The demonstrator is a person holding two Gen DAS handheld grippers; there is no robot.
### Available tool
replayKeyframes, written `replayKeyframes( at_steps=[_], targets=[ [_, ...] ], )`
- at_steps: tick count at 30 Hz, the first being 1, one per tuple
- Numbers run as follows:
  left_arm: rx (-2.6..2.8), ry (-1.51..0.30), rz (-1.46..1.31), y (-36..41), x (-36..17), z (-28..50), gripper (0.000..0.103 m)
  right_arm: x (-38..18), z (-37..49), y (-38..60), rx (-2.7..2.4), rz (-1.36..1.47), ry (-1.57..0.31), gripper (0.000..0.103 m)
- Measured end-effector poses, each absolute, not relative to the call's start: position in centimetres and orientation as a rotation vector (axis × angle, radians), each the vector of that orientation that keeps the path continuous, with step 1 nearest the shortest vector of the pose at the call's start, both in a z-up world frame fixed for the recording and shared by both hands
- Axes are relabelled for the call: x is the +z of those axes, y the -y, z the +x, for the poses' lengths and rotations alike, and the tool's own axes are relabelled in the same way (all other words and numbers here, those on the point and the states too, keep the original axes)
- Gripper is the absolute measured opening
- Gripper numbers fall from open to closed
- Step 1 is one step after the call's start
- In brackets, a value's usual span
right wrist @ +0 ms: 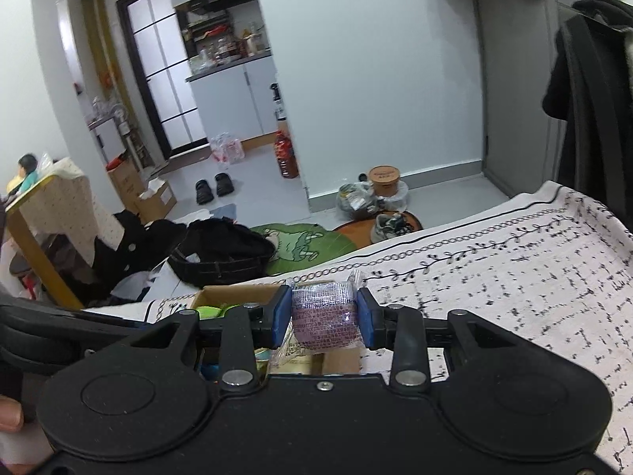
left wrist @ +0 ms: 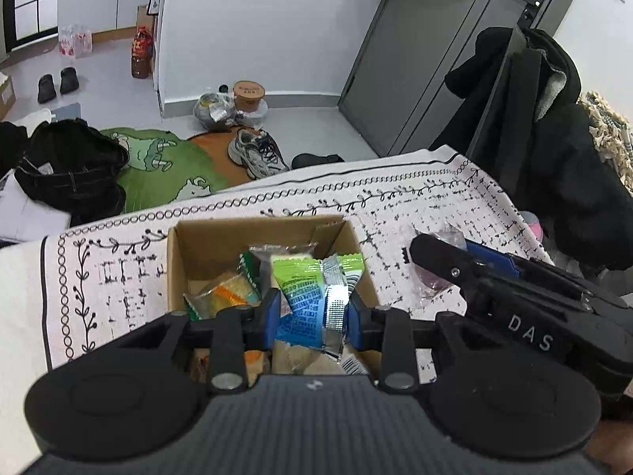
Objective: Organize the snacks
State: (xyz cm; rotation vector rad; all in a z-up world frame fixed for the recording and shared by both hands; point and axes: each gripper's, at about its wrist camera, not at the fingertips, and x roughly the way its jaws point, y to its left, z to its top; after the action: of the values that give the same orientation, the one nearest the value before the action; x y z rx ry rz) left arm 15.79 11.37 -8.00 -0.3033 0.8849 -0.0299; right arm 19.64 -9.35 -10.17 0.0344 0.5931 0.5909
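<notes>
Both my tongs are gripping snacks at the brown cardboard box (left wrist: pixel 178 261).
My left gripper (left wrist: pixel 314 312) is clamping a green-and-blue foil snack packet (left wrist: pixel 304 293); my right gripper (right wrist: pixel 325 316) is clamping a purple clear-wrapped snack (right wrist: pixel 324 322).

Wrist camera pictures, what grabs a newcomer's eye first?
The open brown cardboard box of snack packets on the patterned white tablecloth. The left tongs clamp a green-and-blue foil packet above it, while the right tongs grip a purple clear-wrapped packet.

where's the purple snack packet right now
The purple snack packet is pinched in the right hand-held gripper, at the right rim of the cardboard box, above the patterned tablecloth.
</notes>
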Motion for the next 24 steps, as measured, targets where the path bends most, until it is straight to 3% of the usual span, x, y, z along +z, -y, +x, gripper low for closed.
replayKeyframes(
  at_steps=[9,15,18,20,24],
  targets=[
    [-0.022,-0.884,-0.326,-13.2,-9.1,15.6,0.054,-11.1,20.0,8.1,0.582,0.009,-0.608,0.035],
    [0.031,-0.856,-0.335,-14.8,-8.5,15.5,0.058,-10.7,20.1,7.0,0.624,0.029,-0.58,0.036],
    [0.069,-0.848,-0.332,-15.6,-8.2,15.6,0.061,-10.6,20.3,6.8,0.653,0.035,-0.578,0.041],
    [0.084,-0.852,-0.338,-15.8,-8.1,15.5,0.062,-10.6,20.3,7.1,0.656,0.04,-0.584,0.054],
    [0.09,-0.872,-0.322,-15.6,-8.1,15.3,0.068,-10.3,20.3,8.2,0.634,0.053,-0.586,0.058]
  ],
)
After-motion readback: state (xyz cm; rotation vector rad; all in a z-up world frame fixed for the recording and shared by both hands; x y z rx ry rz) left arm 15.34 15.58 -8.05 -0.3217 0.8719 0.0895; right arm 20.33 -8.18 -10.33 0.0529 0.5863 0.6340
